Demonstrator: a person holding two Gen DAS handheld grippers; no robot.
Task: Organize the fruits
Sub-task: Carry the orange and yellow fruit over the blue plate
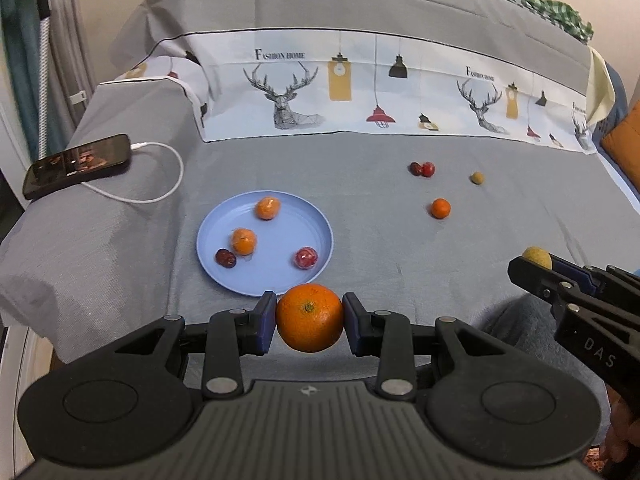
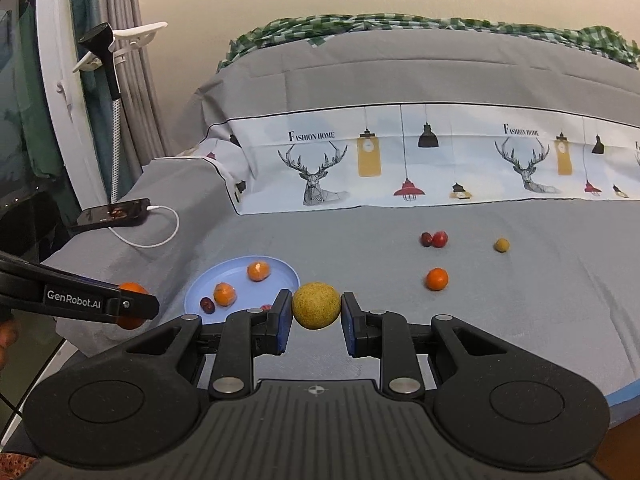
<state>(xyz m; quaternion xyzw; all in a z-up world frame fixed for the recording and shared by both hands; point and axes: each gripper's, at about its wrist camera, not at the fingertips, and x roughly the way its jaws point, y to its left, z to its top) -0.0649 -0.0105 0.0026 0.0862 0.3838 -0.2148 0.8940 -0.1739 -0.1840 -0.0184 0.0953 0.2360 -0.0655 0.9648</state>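
Observation:
My left gripper (image 1: 309, 317) is shut on an orange (image 1: 309, 317), held above the near edge of a blue plate (image 1: 212, 236). On that plate lie two wrapped oranges (image 1: 268, 208), a dark red fruit (image 1: 225, 258) and a wrapped red fruit (image 1: 305, 258). My right gripper (image 2: 316, 306) is shut on a yellowish-brown round fruit (image 2: 316, 305), to the right of the plate (image 2: 196, 292). Loose on the grey bedcover lie a small orange (image 2: 437, 279), two red fruits (image 2: 434, 239) and a small brownish fruit (image 2: 501, 245). The right gripper (image 1: 538, 262) also shows at the right of the left wrist view.
A black phone (image 1: 76, 164) with a white charging cable (image 1: 160, 192) lies on a raised fold at the left. A printed deer-and-lamp band (image 1: 360, 88) crosses the cover behind. An orange cushion (image 1: 624, 140) sits far right. The bed edge drops off at left.

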